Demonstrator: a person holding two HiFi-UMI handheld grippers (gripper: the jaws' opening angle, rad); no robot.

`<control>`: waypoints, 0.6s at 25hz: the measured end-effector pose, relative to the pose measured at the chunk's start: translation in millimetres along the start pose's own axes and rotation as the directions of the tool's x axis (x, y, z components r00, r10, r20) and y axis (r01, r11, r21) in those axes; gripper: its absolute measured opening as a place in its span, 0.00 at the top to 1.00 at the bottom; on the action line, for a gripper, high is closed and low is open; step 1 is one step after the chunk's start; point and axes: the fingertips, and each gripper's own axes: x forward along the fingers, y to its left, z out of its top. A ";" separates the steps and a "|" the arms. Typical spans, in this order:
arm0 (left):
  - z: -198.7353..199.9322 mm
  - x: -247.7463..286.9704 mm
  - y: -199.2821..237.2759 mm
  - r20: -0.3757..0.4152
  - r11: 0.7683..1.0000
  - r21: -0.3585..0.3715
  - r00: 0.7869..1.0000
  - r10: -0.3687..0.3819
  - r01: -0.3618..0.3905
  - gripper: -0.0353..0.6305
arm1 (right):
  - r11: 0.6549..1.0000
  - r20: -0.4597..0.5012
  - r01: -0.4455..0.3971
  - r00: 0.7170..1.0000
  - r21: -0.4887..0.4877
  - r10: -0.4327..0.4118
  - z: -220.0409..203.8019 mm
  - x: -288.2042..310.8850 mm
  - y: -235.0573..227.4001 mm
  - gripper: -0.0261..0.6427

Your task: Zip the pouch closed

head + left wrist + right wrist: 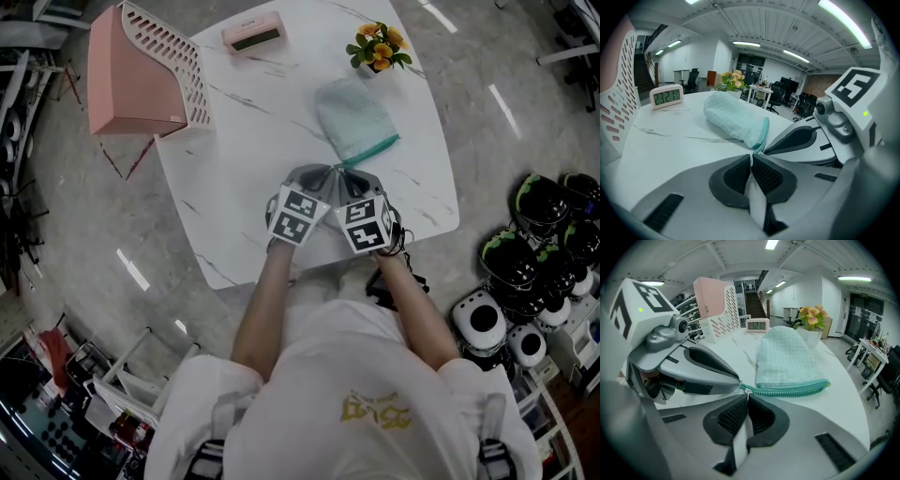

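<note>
A light teal fabric pouch (354, 117) lies on the white marble table (244, 187), with its green zipper (797, 390) along the near edge. Both grippers meet at the pouch's near corner. My left gripper (331, 172) is shut on the zipper's tail end (759, 148); in the right gripper view its tip (733, 383) touches that end. My right gripper (348, 173) is shut on the small white zipper pull (747, 392), which sits at the zipper's left end. Beyond the pull the zipper's teeth lie together along the near edge.
A pink perforated file holder (141, 70) stands at the table's far left. Behind the pouch are a pink digital clock (251, 31) and a pot of flowers (378, 45). Several helmets (539, 244) lie on the floor to the right.
</note>
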 end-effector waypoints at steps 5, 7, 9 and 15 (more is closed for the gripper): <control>-1.3 0.0 2.4 -0.004 1.000 -0.005 1.000 0.000 0.000 0.89 | 1.000 0.002 -0.003 1.000 -0.018 0.003 0.0 0.6 0.4 0.94; -2.4 0.1 2.7 -0.006 1.000 -0.006 1.000 0.005 -0.005 0.89 | 1.000 0.001 -0.006 1.000 -0.025 0.006 -0.6 0.4 0.6 0.94; -3.2 -0.4 2.8 -0.007 1.000 -0.003 1.000 0.012 -0.012 0.89 | 0.999 0.001 -0.012 1.000 -0.029 0.012 -0.7 0.1 1.1 0.94; -3.8 -2.9 3.5 0.001 1.000 -0.012 1.000 0.018 -0.018 0.89 | 0.999 0.001 -0.012 1.000 -0.044 0.012 0.8 -2.1 2.3 0.94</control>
